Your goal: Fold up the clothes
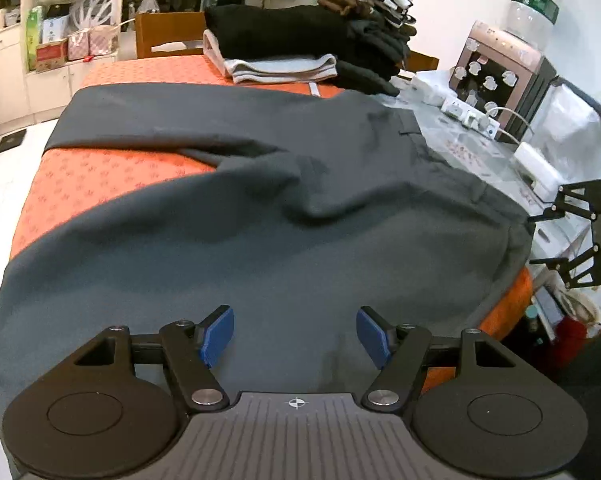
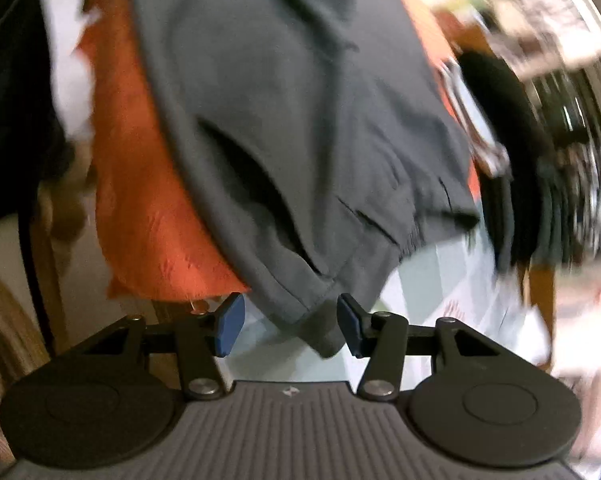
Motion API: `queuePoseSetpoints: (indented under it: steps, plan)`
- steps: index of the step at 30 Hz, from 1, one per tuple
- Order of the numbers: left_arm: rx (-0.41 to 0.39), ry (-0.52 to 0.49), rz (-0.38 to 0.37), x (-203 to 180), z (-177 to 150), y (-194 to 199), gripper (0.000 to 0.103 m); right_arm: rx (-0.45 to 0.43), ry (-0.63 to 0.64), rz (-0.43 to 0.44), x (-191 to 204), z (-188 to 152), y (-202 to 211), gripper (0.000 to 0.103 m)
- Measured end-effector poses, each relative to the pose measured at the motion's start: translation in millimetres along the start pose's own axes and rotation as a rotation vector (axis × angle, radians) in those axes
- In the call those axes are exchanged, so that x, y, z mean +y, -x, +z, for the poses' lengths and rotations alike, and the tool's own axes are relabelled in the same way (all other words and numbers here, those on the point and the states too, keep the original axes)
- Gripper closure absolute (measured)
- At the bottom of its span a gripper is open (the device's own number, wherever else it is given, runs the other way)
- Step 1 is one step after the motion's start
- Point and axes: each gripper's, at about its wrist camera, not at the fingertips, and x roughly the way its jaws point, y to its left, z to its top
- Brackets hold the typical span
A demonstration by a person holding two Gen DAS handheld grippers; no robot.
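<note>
Dark grey trousers [image 1: 284, 216] spread wide across the orange cloth [image 1: 100, 184] on the bench, legs running off to the left, waistband over at the right edge by a clear plastic sheet [image 1: 472, 148]. Rumpled through the middle, a fold bunched up where the two legs meet.

Left hand-held gripper [image 1: 296, 336] hanging low over the near trouser leg, blue pads [image 1: 217, 336] spread wide, nothing between them but flat fabric underneath. No grip on anything.

Over in the right wrist view, heavily blurred. Right hand-held gripper [image 2: 288, 328] at the waistband end, blue pads [image 2: 230, 330] parted, a corner of the trousers [image 2: 300, 128] drooping off the bench edge and down into the gap. Cloth close against the right-side pad, clear of the left one; not pinched. Pocket slit gaping dark in the fabric just above.

Same gripper poking in at the far right edge of the left view, black linkage only.

At the back of the bench, a stack of folded clothes [image 1: 320, 40]: black on top of grey-and-white, striped and brown pieces piled higher behind. To the right, a pink water dispenser [image 1: 500, 68] with a bottle on top, a white power strip [image 1: 470, 116] in front of it.
</note>
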Motion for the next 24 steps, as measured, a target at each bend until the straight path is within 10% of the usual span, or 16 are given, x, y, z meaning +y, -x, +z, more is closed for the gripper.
queuePoseSetpoints:
  steps: [3,5,7,17,24]
  plan:
    - [0.001,-0.003,0.011,-8.5,-7.3,4.0,0.033,-0.015,0.129,0.015,7.4,0.5,-5.0,0.053]
    - [0.014,-0.033,0.009,-15.4,-10.2,3.6,0.033,-0.015,0.18,0.027,6.1,0.4,-8.8,0.086]
    - [0.028,-0.063,0.008,-22.3,-13.2,3.1,0.033,-0.029,0.182,0.042,-1.6,2.3,-6.3,0.098]
    - [0.058,-0.239,-0.024,-57.9,-31.6,-17.5,0.033,-0.143,0.079,-0.071,-70.7,27.7,41.7,0.1]
    - [-0.036,-0.181,0.179,-57.3,-45.0,-13.0,0.048,-0.178,0.047,-0.126,-103.2,38.9,61.8,0.1]
